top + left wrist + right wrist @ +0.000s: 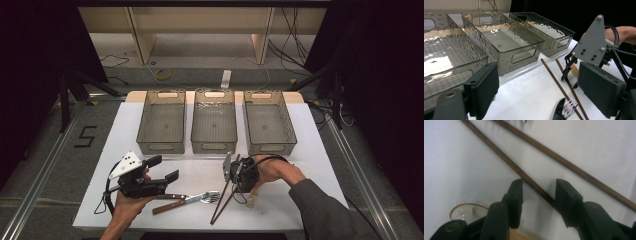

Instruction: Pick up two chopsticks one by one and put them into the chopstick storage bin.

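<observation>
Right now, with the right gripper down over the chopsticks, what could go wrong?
1. The right gripper straddles one chopstick with its fingers not yet pressing; the thin stick may roll or slip out as they close.
2. The second chopstick lies close by and could be knocked or dragged along.
3. A small glass piece sits beside the fingers and might get bumped.

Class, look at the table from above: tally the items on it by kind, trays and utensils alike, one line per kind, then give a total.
Clear trays: 3
Chopsticks: 2
Forks: 1
Wooden-handled utensils beside the fork (head hidden): 1
Small spoons by the right gripper: 1
Total: 8
</observation>
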`<state>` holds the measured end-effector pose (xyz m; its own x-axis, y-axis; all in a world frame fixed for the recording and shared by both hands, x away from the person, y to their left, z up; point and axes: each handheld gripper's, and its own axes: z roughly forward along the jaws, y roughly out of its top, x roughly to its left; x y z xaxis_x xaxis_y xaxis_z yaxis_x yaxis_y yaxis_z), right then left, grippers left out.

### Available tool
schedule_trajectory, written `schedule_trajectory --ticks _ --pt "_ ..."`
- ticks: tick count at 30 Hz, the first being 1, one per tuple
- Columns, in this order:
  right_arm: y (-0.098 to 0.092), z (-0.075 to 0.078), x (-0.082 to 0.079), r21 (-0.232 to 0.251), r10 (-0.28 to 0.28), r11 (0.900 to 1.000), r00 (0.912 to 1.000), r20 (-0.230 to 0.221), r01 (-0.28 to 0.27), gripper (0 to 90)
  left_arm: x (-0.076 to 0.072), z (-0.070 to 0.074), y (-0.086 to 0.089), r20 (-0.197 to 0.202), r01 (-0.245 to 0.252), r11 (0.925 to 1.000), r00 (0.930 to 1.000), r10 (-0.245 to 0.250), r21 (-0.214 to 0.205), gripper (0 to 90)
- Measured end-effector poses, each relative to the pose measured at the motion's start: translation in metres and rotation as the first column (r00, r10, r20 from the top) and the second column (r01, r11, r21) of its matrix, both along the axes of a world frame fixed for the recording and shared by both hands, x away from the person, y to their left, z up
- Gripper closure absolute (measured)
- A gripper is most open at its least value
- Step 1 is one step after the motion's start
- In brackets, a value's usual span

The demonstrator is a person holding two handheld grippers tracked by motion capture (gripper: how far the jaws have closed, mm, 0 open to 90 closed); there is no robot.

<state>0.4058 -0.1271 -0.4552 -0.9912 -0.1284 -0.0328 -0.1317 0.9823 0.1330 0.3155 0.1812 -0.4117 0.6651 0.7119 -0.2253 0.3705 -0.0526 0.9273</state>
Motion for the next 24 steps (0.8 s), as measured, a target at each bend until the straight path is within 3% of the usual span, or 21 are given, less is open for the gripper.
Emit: schedule_trajectory --ticks 9,17,24 --pt "0.002 0.001 -0.007 -0.022 0.065 0.9976 0.9978 0.009 -0.065 72.8 0.0 0.0 0.0 -0.001 -0.002 1.0 1.0 0.002 -0.001 17.1" --pt "0.005 0.001 -0.011 -0.048 0.122 0.9915 0.9922 0.023 -0.121 77.1 0.0 0.0 0.001 -0.002 -0.003 1.0 1.0 0.003 -0.001 17.1" --pt "0.004 0.0 -0.011 -0.037 0.167 0.9853 0.9855 0.026 -0.166 80.8 0.001 0.0 0.001 -0.006 0.001 1.0 1.0 -0.001 -0.007 17.1"
